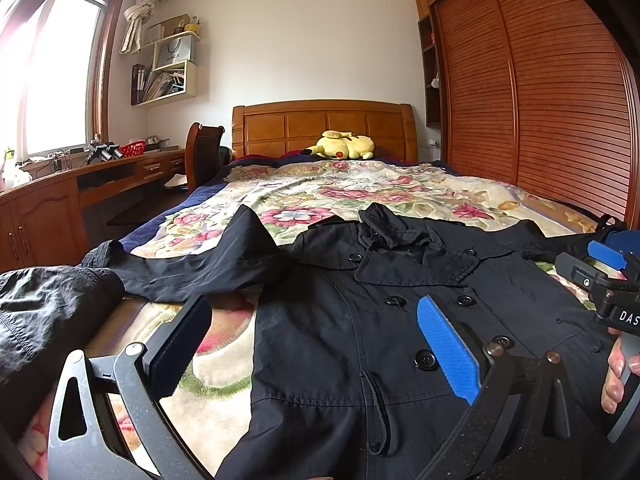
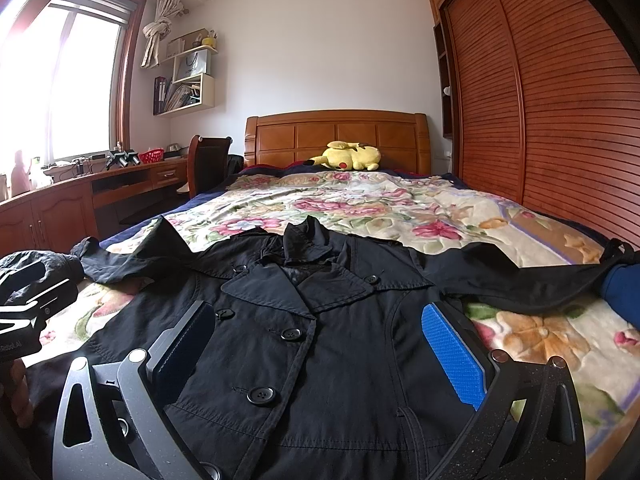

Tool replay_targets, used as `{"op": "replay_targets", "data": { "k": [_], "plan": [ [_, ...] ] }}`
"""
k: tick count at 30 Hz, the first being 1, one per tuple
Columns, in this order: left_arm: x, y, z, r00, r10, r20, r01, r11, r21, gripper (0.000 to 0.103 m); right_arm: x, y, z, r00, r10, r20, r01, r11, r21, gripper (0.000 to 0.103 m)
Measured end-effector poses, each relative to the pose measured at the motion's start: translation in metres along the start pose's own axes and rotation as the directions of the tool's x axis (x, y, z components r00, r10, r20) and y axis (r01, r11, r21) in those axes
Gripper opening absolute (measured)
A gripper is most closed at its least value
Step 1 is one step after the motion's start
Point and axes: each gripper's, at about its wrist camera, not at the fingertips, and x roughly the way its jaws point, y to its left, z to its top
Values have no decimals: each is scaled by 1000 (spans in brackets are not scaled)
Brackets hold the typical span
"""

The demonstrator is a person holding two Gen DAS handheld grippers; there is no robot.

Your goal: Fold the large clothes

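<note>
Black double-breasted coat (image 2: 312, 320), one, lies front-up and spread flat on the floral blanket (image 2: 400, 208) of the bed (image 2: 340, 132), lower centre of both frames. Collar points toward the headboard; both sleeves are stretched out sideways. Six buttons countable in the right wrist view.

Left gripper (image 1: 316, 344): jaws spread wide, nothing between them, over the coat's edge at lower left of its frame, one blue pad over the coat front, the dark finger over blanket. Right gripper (image 2: 320, 352): jaws spread wide, empty, above the coat's buttoned front. Can't tell if either touches the cloth.

Second dark garment (image 1: 48, 312), one, bunched at left edge of the left wrist view.

Writing: "DAS" on the right gripper body at the right edge of the left view; "RobotAI", partly cut off, on the left gripper at the left edge of the right view; "HONOR" on a white bag (image 1: 176, 50) on the wall shelf, upper left.

One yellow plush toy (image 2: 348, 157) at the headboard. One red basket (image 1: 132, 148) on the desk (image 1: 120, 164), left.
</note>
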Motion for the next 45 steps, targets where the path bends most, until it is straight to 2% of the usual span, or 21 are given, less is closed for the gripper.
{"op": "replay_targets", "data": {
  "k": [33,42,45],
  "plan": [
    [0,0,0,1000,-1,0,1,1000,-1,103,-1,0,0,1000,4,-1,-4,1000,6,103],
    [5,9,11,999,-31,-42,30,999,-33,103,-2,6,3,1000,19,-7,-19,1000,-6,103],
    [10,17,18,998,-16,-62,15,1000,-16,103,1,10,7,999,39,-37,-40,999,-7,103]
  ]
}}
